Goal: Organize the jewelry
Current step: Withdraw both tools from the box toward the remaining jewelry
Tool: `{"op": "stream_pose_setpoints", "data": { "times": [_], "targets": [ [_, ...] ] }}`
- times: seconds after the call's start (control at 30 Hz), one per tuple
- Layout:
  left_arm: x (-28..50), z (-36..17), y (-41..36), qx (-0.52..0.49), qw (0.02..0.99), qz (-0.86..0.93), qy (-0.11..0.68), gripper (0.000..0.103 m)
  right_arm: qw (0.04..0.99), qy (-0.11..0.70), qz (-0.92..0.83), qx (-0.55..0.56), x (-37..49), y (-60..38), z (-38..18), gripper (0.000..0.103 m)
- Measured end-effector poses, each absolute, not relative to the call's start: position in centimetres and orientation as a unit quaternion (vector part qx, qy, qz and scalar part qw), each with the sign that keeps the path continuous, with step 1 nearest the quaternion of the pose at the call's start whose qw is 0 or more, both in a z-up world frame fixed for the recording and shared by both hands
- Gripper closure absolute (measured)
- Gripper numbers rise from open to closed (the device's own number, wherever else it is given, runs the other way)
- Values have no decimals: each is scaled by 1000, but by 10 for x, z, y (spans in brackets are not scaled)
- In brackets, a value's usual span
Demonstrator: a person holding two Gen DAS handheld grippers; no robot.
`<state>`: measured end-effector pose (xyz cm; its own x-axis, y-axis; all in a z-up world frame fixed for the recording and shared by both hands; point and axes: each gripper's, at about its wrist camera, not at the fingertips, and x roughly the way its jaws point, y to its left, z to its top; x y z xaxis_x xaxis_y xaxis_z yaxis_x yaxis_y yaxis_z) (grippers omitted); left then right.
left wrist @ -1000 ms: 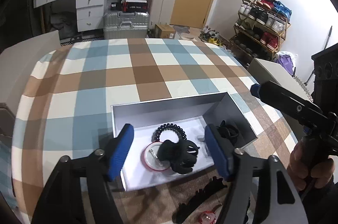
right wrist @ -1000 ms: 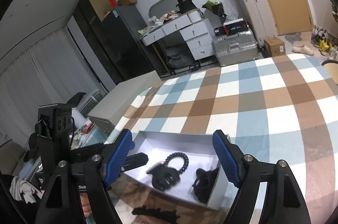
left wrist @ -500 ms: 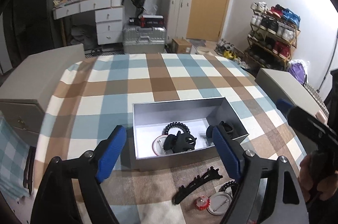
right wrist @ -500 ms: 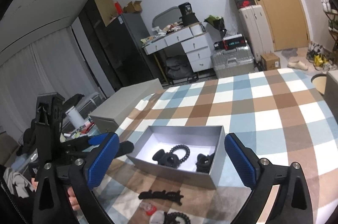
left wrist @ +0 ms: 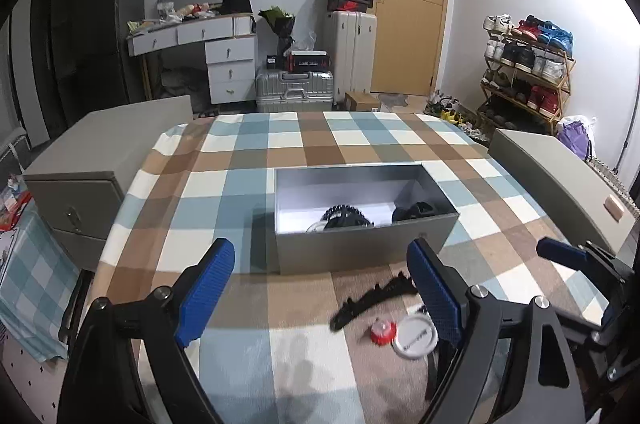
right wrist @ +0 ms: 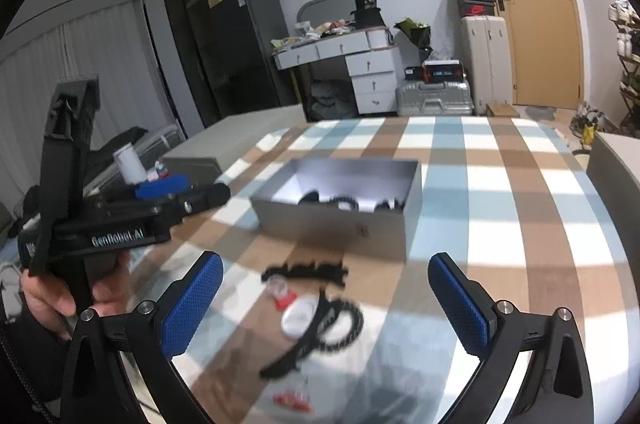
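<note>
Two grippers: left gripper point(left wrist: 320, 290) and right gripper point(right wrist: 326, 298) both spread, empty
Jewelry: black toothed hair clip point(left wrist: 374, 298) lies before open grey box point(left wrist: 360, 248)
Risk: blurred motion may misplace grasp

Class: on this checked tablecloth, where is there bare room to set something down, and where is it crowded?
Free: the cloth beyond the grey box toward the far edge, and the strip left of the box. Crowded: in front of the box, where the black comb clip, red piece, white badge and coil tie lie close together.
</note>
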<state>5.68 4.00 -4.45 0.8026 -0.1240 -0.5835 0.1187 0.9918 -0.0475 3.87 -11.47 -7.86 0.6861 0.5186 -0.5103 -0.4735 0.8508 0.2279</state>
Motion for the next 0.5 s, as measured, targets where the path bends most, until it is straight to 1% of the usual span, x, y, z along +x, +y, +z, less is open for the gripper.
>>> {"op": "stream_pose_setpoints", "data": {
  "times": [0.17, 0.27, 0.4, 0.5],
  "targets": [
    [50, -59, 48, -23, 943, -42, 330, 18, 915, 308, 258, 28, 22, -115, -93, 1],
    [46, -69, 48, -7, 940, -22, 340, 17, 914, 314, 256, 23, 13, -114, -100, 2],
    [35, -77, 49, -3, 936, -13, 353, 17, 905, 337, 260, 22, 9, -110, -113, 9],
    [27, -83, 47, 7, 935, -4, 356, 17, 899, 349, 263, 23, 9, -109, -120, 16]
  ]
}}
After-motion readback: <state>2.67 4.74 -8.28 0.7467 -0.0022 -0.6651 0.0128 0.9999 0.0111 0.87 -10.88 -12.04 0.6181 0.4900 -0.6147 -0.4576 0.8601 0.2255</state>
